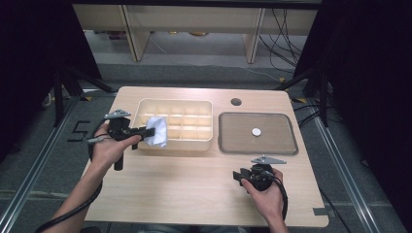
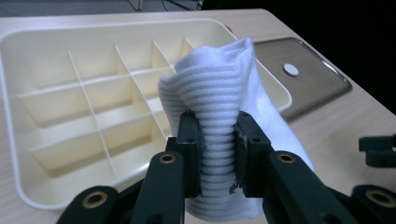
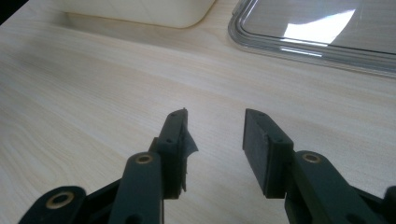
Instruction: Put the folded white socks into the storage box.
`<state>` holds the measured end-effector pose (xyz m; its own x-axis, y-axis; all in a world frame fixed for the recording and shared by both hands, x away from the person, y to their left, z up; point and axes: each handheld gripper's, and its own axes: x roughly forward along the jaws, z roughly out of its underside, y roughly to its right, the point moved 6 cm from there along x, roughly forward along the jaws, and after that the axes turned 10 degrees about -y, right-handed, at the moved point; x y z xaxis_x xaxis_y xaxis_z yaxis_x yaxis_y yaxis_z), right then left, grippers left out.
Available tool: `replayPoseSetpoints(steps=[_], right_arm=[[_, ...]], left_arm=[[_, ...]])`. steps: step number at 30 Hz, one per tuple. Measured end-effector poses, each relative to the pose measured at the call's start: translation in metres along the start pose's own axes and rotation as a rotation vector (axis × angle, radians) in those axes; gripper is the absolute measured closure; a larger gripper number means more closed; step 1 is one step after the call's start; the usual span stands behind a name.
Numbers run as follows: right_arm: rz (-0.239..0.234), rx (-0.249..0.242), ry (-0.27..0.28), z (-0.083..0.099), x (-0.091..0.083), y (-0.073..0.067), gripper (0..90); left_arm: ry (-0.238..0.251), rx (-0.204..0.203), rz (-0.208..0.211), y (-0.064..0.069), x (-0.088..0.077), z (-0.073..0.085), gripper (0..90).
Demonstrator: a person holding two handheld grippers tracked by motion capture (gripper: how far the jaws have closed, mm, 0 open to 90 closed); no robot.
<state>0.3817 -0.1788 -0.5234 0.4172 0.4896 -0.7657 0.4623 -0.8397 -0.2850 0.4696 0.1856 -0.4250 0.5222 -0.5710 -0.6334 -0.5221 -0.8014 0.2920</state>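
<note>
**A:** White ribbed knit, soft and bunched into folds: that is the sock (image 2: pixel 219 121) in the left gripper (image 2: pixel 218 154). Its black jaws pinch the fabric from both sides, and the cloth bulges above and below the pads.

**B:** Where is it relative to the cream tray (image 1: pixel 206 141)?

**A:** At the tray's left end, raised over the near-left corner. From the high view the sock (image 1: pixel 157 131) hangs partly over the rim there. The tray is smooth moulded plastic, a rounded rectangle split by thin walls into a grid of small square cells.

**B:** The left gripper view adds what?

**A:** The knit's fine ridges and the depth of the cells (image 2: pixel 93 126), which the high view flattens. The high view in turn gives the whole layout: a flat grey lid (image 1: pixel 257 133) with a raised clear rim and a small white disc (image 1: pixel 256 131) at its middle lies just right of the tray.

**B:** And the right gripper (image 3: pixel 215 140)?

**A:** Its jaws stand spread with nothing between them, over bare pale wood-grain tabletop (image 3: pixel 93 84). It sits well to the right of the tray and nearer the person, in front of the lid. Its own view catches the tray's rounded corner (image 3: pixel 187 18) and the lid's glossy edge (image 3: pixel 280 42), with a torn bit of padding on one jaw.
</note>
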Motion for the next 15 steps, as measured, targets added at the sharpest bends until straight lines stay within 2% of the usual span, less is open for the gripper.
replayPoseSetpoints(steps=[2,3,4,7,8,9,10,11,12,14,15], right_arm=[[-0.003,0.043,-0.022,0.002,-0.001,-0.005,60.5],[0.017,-0.011,-0.007,0.001,-0.001,-0.001,60.4],[-0.003,0.025,-0.018,0.002,-0.002,-0.005,60.3],[0.002,0.016,-0.017,0.001,-0.002,-0.004,60.2],[0.019,-0.011,-0.016,0.001,-0.002,-0.001,60.2],[0.021,-0.01,-0.015,0.001,-0.001,0.0,60.2],[0.005,0.029,-0.029,0.003,-0.001,-0.003,60.1],[0.007,0.001,-0.023,0.003,0.0,0.0,60.0],[0.004,0.001,-0.022,0.003,0.001,0.0,59.9],[-0.005,0.001,-0.02,0.003,0.002,0.0,59.8],[0.004,-0.004,-0.016,0.003,0.002,0.001,59.7]], left_arm=[[0.005,-0.006,-0.008,-0.006,-0.001,-0.005,74.1],[0.004,-0.006,-0.012,-0.009,-0.001,-0.007,74.1],[0.01,-0.011,-0.018,-0.013,-0.001,-0.011,74.1],[0.012,-0.024,-0.038,-0.021,-0.001,-0.018,74.1],[0.011,-0.025,-0.044,-0.024,0.0,-0.02,74.1],[0.005,-0.029,-0.052,-0.027,0.002,-0.022,74.1],[0.003,-0.036,-0.057,-0.03,0.005,-0.023,74.1],[-0.006,-0.035,-0.064,-0.033,0.006,-0.023,74.1],[-0.025,-0.023,-0.08,-0.036,0.008,-0.023,74.1],[-0.035,-0.043,-0.078,-0.04,0.015,-0.023,74.1],[-0.053,-0.034,-0.082,-0.044,0.017,-0.021,74.1]])
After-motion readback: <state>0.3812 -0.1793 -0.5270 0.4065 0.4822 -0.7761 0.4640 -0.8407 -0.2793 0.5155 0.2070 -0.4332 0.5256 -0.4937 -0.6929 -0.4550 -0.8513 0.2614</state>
